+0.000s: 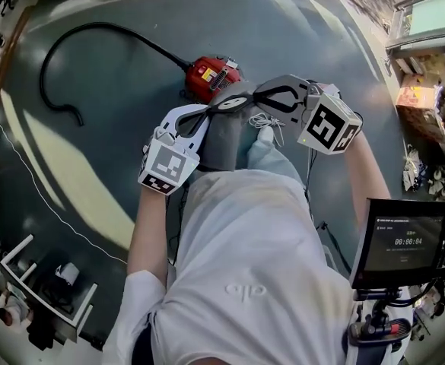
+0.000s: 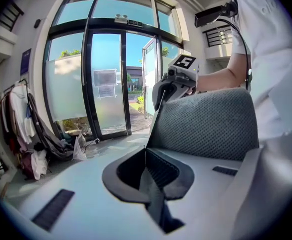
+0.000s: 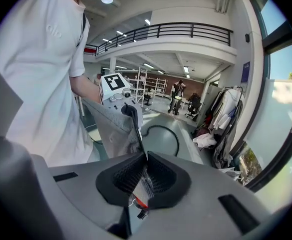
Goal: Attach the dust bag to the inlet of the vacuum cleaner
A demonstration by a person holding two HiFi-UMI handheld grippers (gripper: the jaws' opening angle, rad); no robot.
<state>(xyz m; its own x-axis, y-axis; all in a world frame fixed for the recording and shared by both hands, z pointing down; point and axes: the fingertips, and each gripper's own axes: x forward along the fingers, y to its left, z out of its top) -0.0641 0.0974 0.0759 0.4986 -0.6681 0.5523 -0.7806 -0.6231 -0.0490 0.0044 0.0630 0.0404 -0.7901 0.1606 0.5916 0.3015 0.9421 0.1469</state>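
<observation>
Pinching the top edge of the grey dust bag (image 1: 224, 139) from both sides, the left gripper (image 1: 228, 106) and the right gripper (image 1: 268, 96) are each squeezed tight on the cloth, I think to pull it flat and make it easy to steer. The bag hangs in the air just above the red vacuum cleaner (image 1: 209, 76), not joined to it yet. Its held edge runs side to side between the grippers and its long body drops down; I cannot see where its opening faces.
</observation>
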